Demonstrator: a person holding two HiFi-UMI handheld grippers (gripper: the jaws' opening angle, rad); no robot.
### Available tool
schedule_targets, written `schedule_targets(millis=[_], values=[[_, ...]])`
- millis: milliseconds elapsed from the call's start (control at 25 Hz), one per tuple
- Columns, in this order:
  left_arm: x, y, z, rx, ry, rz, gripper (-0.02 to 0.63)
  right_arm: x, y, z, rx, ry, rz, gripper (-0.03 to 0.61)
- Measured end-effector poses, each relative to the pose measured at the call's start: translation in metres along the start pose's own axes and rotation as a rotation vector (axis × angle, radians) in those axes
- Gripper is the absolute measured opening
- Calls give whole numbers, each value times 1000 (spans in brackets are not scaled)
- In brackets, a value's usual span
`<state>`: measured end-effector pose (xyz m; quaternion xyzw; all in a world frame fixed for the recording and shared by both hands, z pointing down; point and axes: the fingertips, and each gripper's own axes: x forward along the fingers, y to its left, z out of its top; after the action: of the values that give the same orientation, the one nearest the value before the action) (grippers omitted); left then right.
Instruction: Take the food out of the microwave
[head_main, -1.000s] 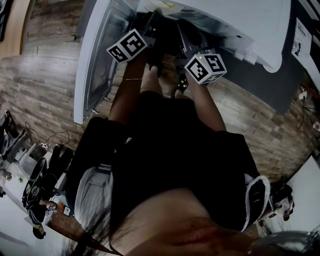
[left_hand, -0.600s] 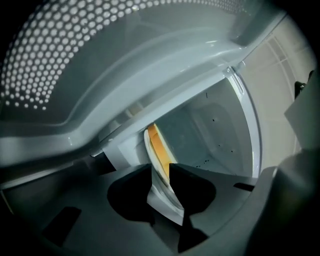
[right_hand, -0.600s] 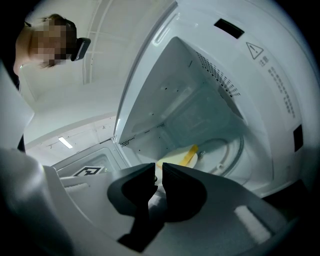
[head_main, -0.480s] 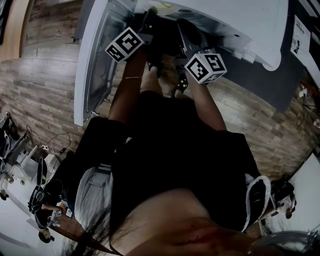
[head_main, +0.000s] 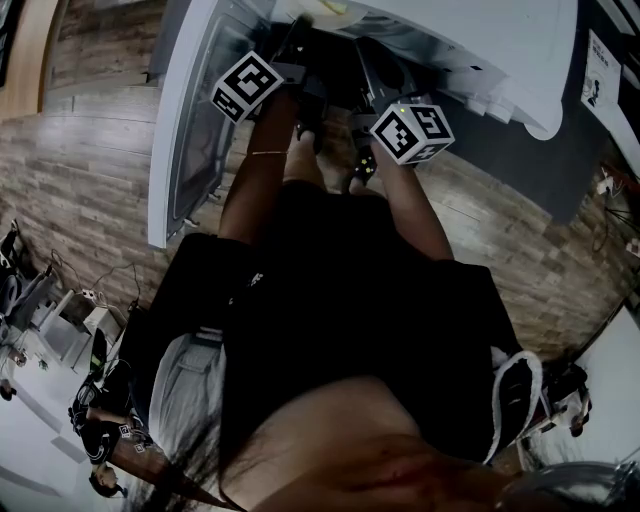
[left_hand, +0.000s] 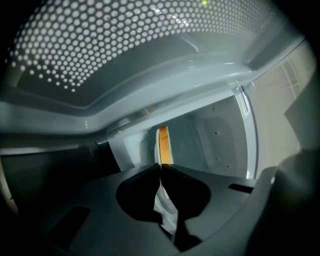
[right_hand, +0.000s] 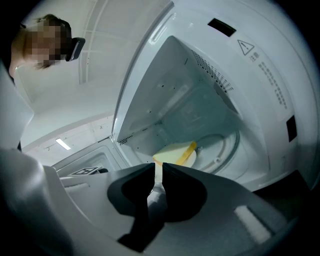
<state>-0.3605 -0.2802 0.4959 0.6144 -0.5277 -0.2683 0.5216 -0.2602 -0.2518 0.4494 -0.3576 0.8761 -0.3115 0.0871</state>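
Holding 1 white plate (right_hand: 171, 153) of yellow food inside the microwave (right_hand: 165, 95) cavity, on the turntable (right_hand: 227, 145): right gripper (right_hand: 158, 166), jaws clamped on its rim; left gripper (left_hand: 161, 168), jaws just closing, pinching the plate's thin edge.

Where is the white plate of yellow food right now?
The white plate of yellow food lies low-centre in the right gripper view, inside the white microwave cavity over its round turntable, near rim pinched by the right tool.
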Motion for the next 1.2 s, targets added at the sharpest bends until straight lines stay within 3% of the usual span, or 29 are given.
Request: schedule_targets(millis=[720,1200], values=[[-24,-6,-22,-187,13,-76,12,-17,-22,-14,204,-1,-57,48],[-46,-8,-43,-207,40,-103,12,-28,-33,-25,406,-39,-71,77]])
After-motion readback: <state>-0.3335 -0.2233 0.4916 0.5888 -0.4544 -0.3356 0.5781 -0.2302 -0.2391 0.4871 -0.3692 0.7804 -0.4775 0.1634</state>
